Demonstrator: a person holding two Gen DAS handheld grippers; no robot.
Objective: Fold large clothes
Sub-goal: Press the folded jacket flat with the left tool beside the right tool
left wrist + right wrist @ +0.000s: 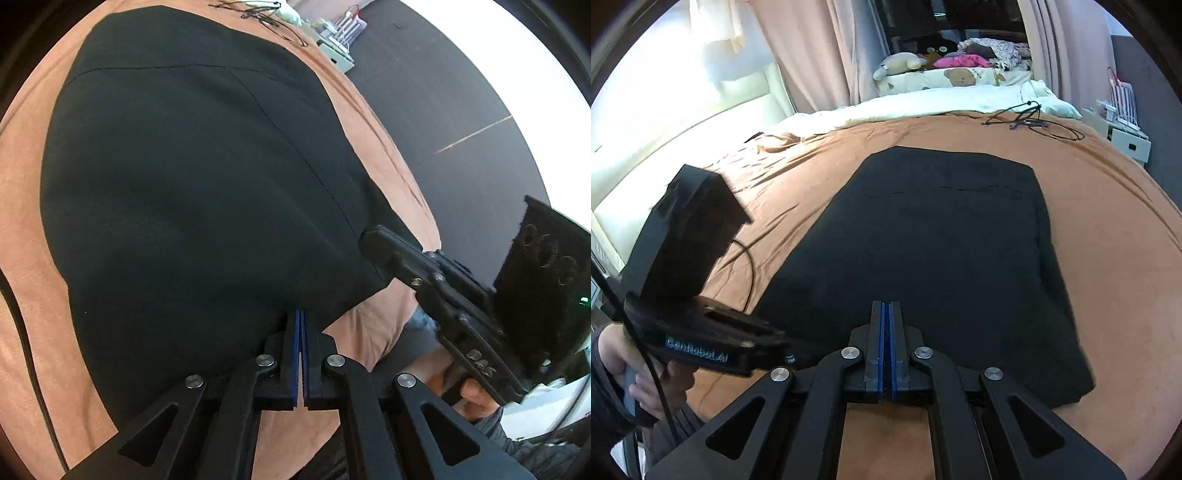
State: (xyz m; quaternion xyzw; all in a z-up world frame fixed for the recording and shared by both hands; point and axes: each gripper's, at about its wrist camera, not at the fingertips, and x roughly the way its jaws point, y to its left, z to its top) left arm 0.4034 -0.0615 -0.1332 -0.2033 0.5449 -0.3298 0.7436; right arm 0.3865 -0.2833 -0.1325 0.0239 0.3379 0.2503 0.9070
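A black garment [934,236] lies folded flat into a rough rectangle on the brown bed sheet [1115,258]. My right gripper [886,304] is shut, its blue pads together, with its tips over the garment's near edge. From the left wrist view that same right gripper [373,240] rests at the garment's [192,192] right edge. My left gripper [300,314] is shut with its tips at the cloth's near hem; whether cloth is pinched between the pads I cannot tell. A hand holds the left gripper [786,350] by the garment's near left corner.
Thin black cables [1027,118] lie on the sheet at the far side, and another cable [750,266] loops at the left. A white duvet [923,99] and plush toys [901,64] sit beyond. A white drawer unit [1126,136] stands at the right.
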